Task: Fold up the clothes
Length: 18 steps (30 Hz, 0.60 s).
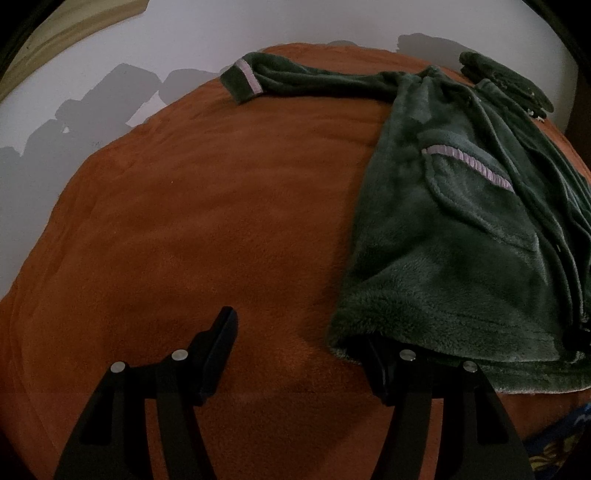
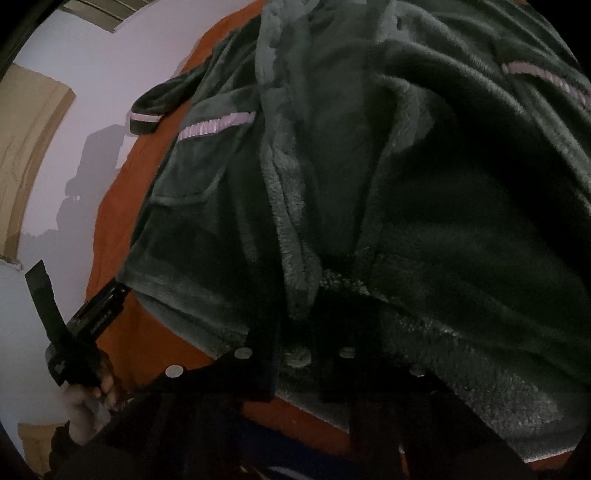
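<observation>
A dark green fleece robe [image 1: 461,229] with lilac trim lies on an orange blanket [image 1: 203,221], one sleeve [image 1: 280,79] stretched toward the far left. My left gripper [image 1: 299,332] is open at the robe's near left hem corner; its right finger is hidden under the hem, its left finger [image 1: 221,339] rests on bare blanket. In the right wrist view the robe [image 2: 369,166] fills the frame. My right gripper [image 2: 299,358] has its fingers close together around the robe's front hem edge. The left gripper [image 2: 92,317] and the hand holding it show at the left.
A pale wall [image 1: 258,26] stands behind the bed. A dark green bundle [image 1: 506,81] lies at the far right edge. Patterned blue-and-yellow fabric [image 1: 561,443] shows at the near right. A wooden door or panel [image 2: 26,147] stands at the left.
</observation>
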Motion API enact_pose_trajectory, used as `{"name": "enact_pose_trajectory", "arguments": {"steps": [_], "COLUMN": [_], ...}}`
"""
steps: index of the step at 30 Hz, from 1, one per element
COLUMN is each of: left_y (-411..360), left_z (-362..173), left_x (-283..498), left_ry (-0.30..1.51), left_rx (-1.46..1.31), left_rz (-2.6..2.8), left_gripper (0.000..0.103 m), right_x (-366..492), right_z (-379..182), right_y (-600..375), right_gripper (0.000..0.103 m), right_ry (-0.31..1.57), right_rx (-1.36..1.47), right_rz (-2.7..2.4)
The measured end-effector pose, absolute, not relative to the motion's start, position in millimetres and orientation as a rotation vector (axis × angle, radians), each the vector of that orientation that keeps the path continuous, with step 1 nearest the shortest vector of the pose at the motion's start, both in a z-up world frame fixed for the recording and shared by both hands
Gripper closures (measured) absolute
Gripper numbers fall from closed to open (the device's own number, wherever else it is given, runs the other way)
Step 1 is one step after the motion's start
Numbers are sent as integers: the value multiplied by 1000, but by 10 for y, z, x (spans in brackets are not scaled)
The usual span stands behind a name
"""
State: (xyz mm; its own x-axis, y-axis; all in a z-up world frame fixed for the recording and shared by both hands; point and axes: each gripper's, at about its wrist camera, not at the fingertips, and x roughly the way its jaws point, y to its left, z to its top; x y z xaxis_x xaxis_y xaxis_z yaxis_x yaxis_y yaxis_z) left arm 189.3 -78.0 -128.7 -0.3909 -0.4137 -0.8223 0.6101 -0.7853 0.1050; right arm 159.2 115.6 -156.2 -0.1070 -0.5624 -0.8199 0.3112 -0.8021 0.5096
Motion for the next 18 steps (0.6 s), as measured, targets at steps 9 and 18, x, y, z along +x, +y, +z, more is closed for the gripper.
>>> {"name": "enact_pose_trajectory", "arguments": {"steps": [9,18], "left_y": [-792,-783], "left_z": [-1291,-1285], "left_x": [1903,1943], "left_ry": [284,278], "left_rx": [1209,1204], "left_rz": [-2188,-2195], "left_gripper": [38,38], "right_x": [1625,1796], "right_z": [-1554,-1488], "right_y": [1161,1208], "right_gripper": [91,97], "right_ry": [-265,-234], "right_rx": [1590,1616], "right_rz": [-1968,-1944]}}
